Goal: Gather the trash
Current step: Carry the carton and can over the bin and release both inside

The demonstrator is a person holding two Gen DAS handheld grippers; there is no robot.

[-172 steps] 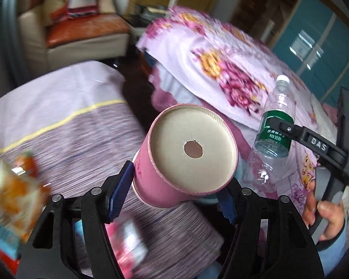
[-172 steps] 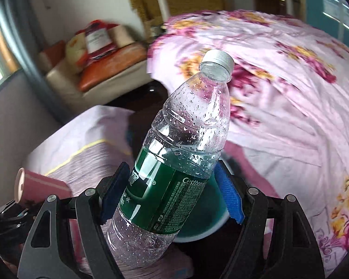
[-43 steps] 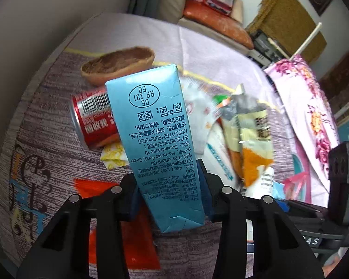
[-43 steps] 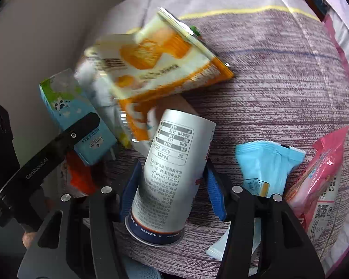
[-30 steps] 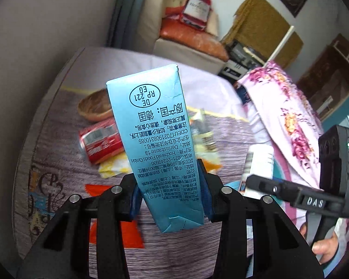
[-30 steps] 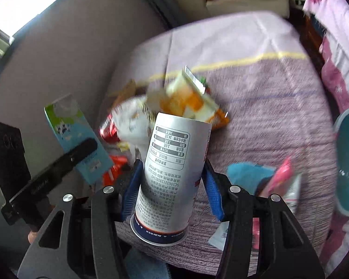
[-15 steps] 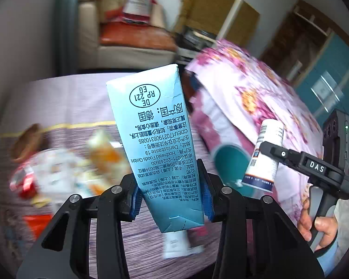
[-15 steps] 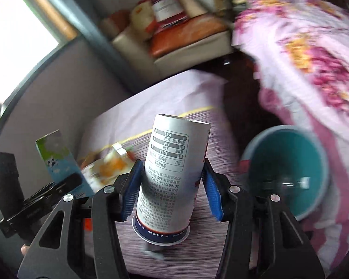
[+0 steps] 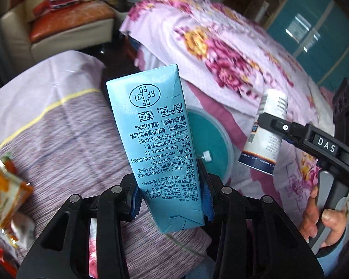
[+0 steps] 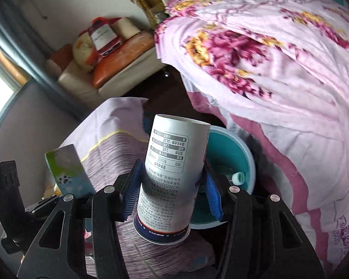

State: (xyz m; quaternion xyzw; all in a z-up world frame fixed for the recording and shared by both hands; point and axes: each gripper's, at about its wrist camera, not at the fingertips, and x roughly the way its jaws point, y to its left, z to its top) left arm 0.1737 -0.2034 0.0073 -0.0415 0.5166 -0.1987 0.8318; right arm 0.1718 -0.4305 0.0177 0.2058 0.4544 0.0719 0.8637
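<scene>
The left gripper [image 9: 172, 197] clamps a blue milk carton [image 9: 160, 144] (print upside down). The right gripper [image 10: 172, 197] grips a white paper cup [image 10: 172, 176]. Beyond and below both sits a teal bin [image 10: 230, 153], beside the floral bedspread [image 10: 279, 58].

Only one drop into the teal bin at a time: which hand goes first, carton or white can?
Right, probably. Its tool holds the white can directly before the teal bin, bottle cap visible inside. The left tool grips the blue carton mostly above the purple cloth.
</scene>
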